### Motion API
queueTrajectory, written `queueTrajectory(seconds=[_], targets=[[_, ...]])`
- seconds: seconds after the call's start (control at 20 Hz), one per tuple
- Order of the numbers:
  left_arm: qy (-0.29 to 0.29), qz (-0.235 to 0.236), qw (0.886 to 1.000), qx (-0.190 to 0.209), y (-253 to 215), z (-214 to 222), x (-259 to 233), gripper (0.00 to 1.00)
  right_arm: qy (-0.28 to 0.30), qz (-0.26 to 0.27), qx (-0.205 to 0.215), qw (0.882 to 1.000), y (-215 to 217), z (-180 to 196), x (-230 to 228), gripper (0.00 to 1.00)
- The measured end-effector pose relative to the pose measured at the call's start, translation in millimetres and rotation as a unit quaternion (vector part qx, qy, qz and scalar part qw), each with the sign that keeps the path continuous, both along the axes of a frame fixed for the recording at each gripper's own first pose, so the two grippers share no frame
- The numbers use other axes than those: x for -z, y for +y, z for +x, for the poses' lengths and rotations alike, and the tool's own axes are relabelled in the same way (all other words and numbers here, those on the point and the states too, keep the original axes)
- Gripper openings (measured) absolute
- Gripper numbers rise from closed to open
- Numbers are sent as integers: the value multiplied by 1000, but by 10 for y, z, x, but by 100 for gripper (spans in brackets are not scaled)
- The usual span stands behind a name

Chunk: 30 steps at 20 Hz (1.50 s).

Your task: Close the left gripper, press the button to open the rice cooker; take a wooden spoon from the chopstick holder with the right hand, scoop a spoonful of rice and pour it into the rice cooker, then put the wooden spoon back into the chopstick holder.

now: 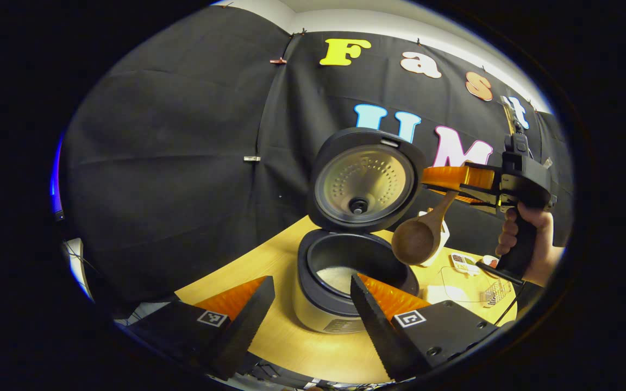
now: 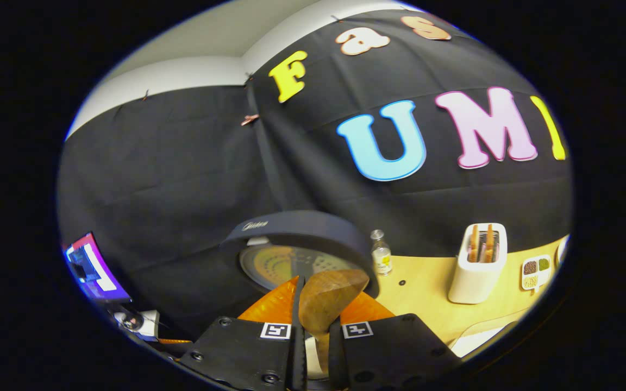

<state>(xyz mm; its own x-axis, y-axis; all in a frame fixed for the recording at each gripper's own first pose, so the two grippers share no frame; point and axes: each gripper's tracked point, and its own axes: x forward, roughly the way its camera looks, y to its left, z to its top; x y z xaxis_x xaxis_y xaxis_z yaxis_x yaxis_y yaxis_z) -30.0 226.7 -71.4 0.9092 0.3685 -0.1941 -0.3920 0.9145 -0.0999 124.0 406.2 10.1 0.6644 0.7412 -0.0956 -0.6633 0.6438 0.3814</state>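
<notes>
The rice cooker stands on the wooden table with its lid raised upright. White rice lies in its dark inner pot. My left gripper hovers open just in front of the cooker, holding nothing. My right gripper, held by a hand, is shut on the handle of the wooden spoon. The spoon bowl hangs down over the cooker's right rim, and I see no rice on it. In the right gripper view, the spoon sticks out between the shut fingers of the right gripper, pointing at the lid.
A white chopstick holder with utensils stands right of the cooker, with a small bottle between them. A divided tray of grains and a clear container lie on the table's right side. A screen glows at far left.
</notes>
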Motion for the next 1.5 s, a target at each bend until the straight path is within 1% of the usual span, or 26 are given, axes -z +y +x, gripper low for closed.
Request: queueTrajectory(seconds=[0.05,0.1,0.15,0.2,0.25,0.4,0.55,0.7,0.9,1.05,1.15,1.2,1.25,1.35,1.4,1.5], targets=[[-2,4,1000,6,-62,28,-25,95,4,5,22,1000,-198,79,-32,19],[-5,7,1000,11,-124,64,-59,95,6,8,47,999,-426,167,-48,14],[-7,10,1000,17,-189,95,-88,95,7,12,72,997,-674,248,-67,19],[-11,12,1000,23,-256,133,-116,92,8,11,88,996,-874,300,-58,19],[-15,13,999,29,-327,168,-144,95,9,8,108,994,-1121,358,-43,19],[-26,12,999,44,-512,298,-224,95,12,5,172,985,-1915,513,-16,19],[-23,14,998,56,-703,436,-257,95,23,5,233,972,-2650,640,45,19],[-19,18,997,72,-920,577,-296,95,35,5,290,957,-3375,764,151,19],[-15,31,997,65,-1143,667,-355,95,62,22,353,933,-4211,942,360,19],[-5,32,998,56,-1312,695,-333,95,81,25,389,917,-4714,1052,600,19],[5,38,998,50,-1382,674,-319,95,99,28,406,908,-4956,1146,794,20],[10,39,998,46,-1418,665,-302,95,112,33,409,905,-5009,1192,894,19],[14,37,999,38,-1437,636,-286,95,127,37,408,903,-5048,1233,996,19],[19,32,999,20,-1464,593,-268,95,136,35,416,899,-5172,1307,1170,19],[21,30,999,11,-1476,564,-262,95,136,31,417,898,-5244,1377,1251,20],[24,23,999,-5,-1498,532,-226,95,145,23,410,900,-5253,1410,1393,19]])
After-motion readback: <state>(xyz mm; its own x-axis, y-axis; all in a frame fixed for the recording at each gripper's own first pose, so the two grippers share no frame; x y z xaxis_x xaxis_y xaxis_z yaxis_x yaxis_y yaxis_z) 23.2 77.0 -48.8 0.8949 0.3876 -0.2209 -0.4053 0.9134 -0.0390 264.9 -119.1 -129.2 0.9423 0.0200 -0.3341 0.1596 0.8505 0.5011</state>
